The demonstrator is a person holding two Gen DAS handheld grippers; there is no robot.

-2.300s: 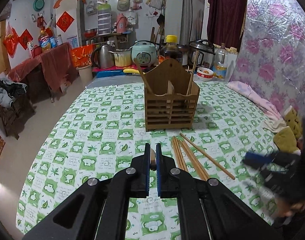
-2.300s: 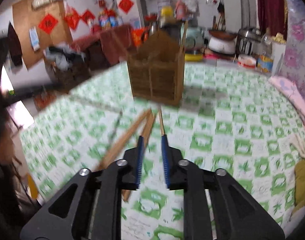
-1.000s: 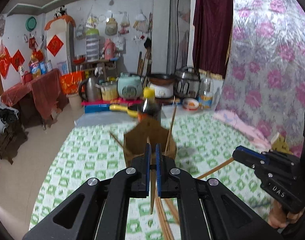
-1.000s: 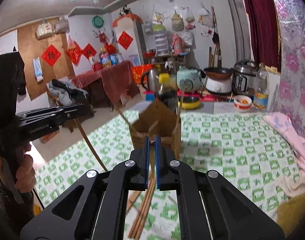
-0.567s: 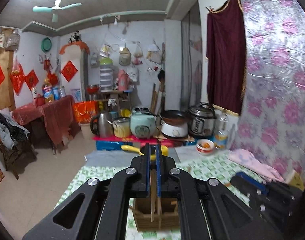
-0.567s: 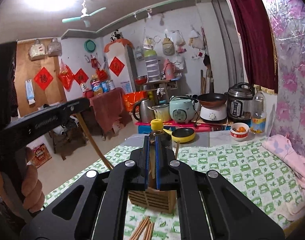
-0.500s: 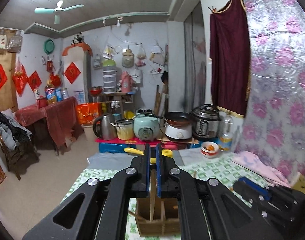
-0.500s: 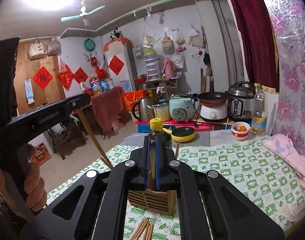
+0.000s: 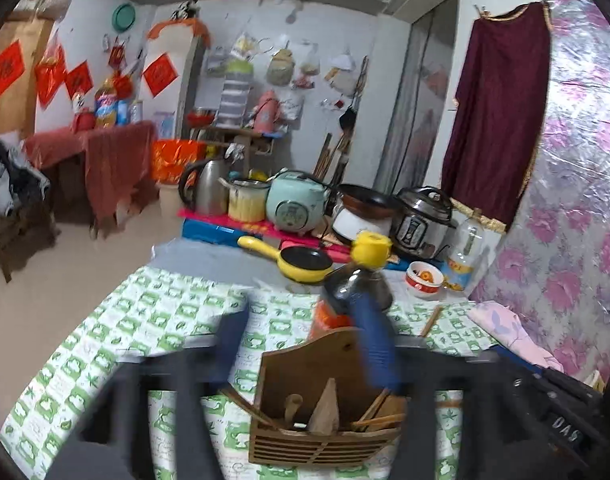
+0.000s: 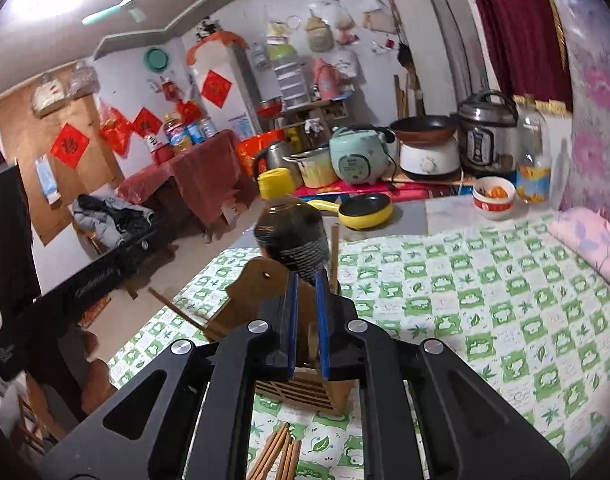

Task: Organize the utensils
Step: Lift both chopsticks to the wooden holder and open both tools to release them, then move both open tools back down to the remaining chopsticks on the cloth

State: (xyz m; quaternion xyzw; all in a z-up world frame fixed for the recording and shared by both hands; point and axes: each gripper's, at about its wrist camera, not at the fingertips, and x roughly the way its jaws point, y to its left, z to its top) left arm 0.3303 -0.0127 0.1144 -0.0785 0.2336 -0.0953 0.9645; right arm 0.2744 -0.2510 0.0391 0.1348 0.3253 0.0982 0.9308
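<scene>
A wooden utensil holder point(image 9: 325, 412) stands on the green checked tablecloth point(image 9: 153, 320), with chopsticks point(image 9: 375, 408) and a wooden spoon point(image 9: 292, 404) inside. My left gripper point(image 9: 305, 344) is blurred, wide open and empty, just above the holder. My right gripper point(image 10: 305, 312) hovers over the same holder point(image 10: 261, 300), slightly open with nothing between its pads. Several loose chopsticks point(image 10: 277, 454) lie on the cloth below it. The left gripper's body point(image 10: 85, 276) shows at the left of the right wrist view.
A dark bottle with a yellow cap point(image 9: 359, 280) stands right behind the holder. A yellow pan point(image 10: 365, 208), rice cookers point(image 10: 357, 156), kettle and bowl point(image 10: 493, 196) crowd the far end. Pink cloth point(image 10: 589, 236) lies at the right edge.
My left gripper opened wide and dropped its chopstick into the holder. My right gripper parted slightly and its chopstick is gone from its pads. Both views tilted down toward the holder.
</scene>
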